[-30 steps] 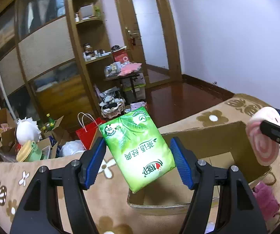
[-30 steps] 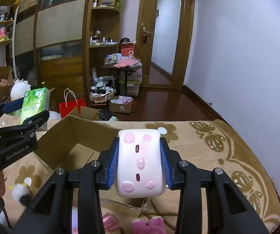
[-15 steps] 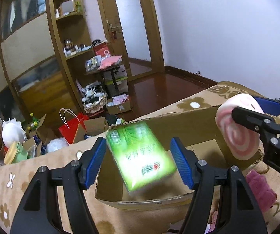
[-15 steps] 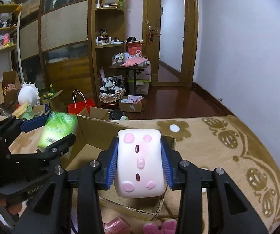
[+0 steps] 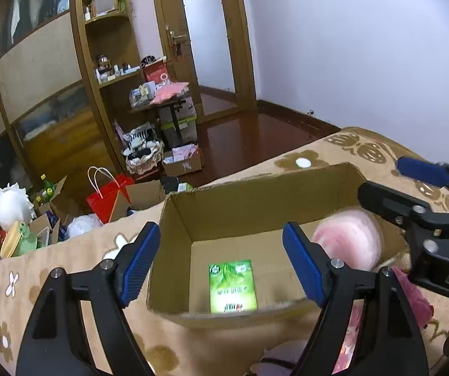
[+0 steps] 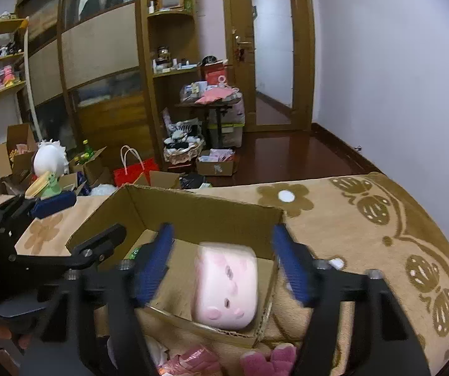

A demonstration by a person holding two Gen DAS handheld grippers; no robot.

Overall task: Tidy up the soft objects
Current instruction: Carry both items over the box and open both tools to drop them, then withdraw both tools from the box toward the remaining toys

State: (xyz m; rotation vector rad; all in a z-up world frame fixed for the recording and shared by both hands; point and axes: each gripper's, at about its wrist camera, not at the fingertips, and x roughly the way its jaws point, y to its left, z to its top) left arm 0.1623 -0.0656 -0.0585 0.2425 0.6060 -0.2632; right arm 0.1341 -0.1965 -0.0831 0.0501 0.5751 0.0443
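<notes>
A tan blanket [image 6: 343,219] with brown flower and ladybird patterns covers the surface, reaching its right edge near a white wall [image 6: 381,62]. Beyond the far edge lies dark wooden floor [image 6: 287,156], cluttered on the left with a red paper bag [image 6: 133,170], open cartons [image 6: 215,166], a white plush figure [image 6: 50,159] and a basket [image 6: 182,150] of striped cloth. A wooden wardrobe with curved shelves [image 6: 168,69] stands behind, beside a glass-panelled door [image 6: 271,53].
</notes>
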